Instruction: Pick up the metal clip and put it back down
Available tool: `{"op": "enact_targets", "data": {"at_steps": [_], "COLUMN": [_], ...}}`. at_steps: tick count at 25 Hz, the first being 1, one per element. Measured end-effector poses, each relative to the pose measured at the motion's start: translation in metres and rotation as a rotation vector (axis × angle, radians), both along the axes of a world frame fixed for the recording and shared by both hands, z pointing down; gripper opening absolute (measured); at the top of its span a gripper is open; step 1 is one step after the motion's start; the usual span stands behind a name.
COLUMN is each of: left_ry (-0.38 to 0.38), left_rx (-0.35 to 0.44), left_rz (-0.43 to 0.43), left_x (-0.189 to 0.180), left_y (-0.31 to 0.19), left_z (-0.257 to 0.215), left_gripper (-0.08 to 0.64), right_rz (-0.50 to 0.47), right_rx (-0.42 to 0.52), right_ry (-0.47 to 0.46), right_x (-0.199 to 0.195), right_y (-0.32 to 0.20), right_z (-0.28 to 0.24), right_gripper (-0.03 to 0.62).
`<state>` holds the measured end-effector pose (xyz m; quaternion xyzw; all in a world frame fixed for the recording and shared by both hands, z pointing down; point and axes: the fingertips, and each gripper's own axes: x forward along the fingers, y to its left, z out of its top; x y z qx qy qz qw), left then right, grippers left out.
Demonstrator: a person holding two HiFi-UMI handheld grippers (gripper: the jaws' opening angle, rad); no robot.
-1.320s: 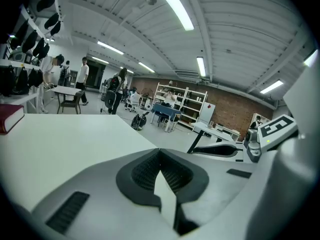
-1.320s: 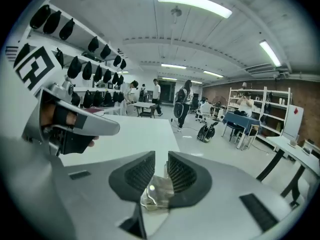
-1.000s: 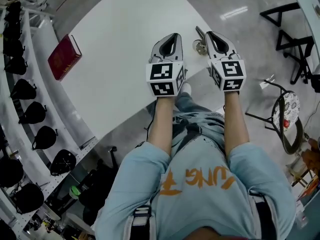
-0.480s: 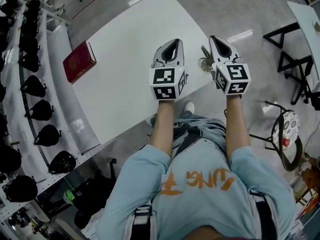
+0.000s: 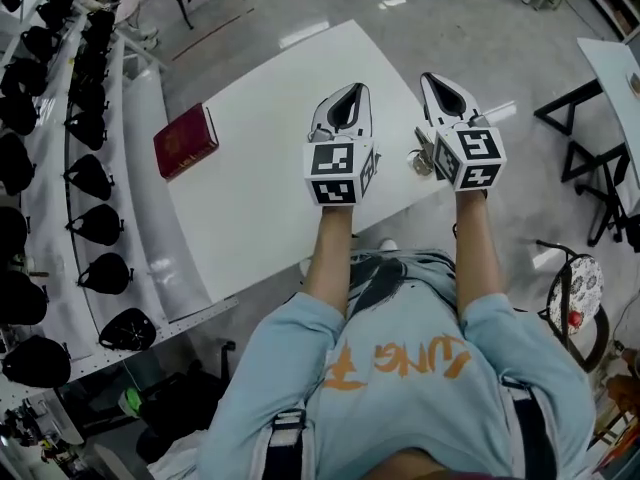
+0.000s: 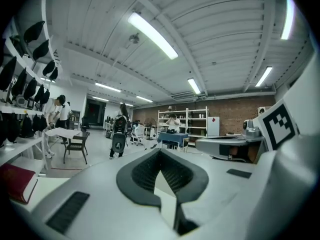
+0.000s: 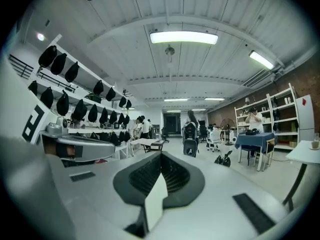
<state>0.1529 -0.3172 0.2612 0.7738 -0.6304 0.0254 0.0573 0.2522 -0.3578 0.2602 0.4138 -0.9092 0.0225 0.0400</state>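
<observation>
Since the earlier frames, both grippers are carried further forward over the white table (image 5: 260, 168), and the metal clip (image 5: 422, 158) is now seen beside the rear of the right gripper (image 5: 432, 81) rather than next to its tips. More of the table is taken in by the head view, and the red book (image 5: 186, 140) is shown lower and further right in the picture than before.

Both tools are held side by side above the table, pointing away from the person. The jaws of the left gripper (image 5: 354, 89) are seen closed tip to tip in its own view, with nothing between the ribbed pads. The right gripper's jaws are likewise brought together and nothing is gripped.

The clip is left lying on the table by its near edge, between the two grippers and partly covered by the right one. The book is laid flat near the table's far left side, well apart from the clip.
</observation>
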Motion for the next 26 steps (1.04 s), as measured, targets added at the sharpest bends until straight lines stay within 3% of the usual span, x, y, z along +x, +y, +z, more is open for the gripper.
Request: {"op": "enact_targets", "data": {"at_steps": [11, 26], "left_ry": [-0.027, -0.036], "left_rx": [0.055, 0.064], "left_rz": [-0.060, -0.028], "left_x": [-0.035, -0.022], "left_y": [-0.006, -0.022], "left_z": [-0.026, -0.027], "left_gripper": [0.021, 0.021], "right_rz": [-0.058, -0.053], "right_rx": [0.044, 0.056], "right_ry": [-0.026, -0.030], "right_x": [-0.036, -0.027], "right_y": [-0.013, -0.028], "right_z": [-0.022, -0.026], "right_gripper": [0.028, 0.028]}}
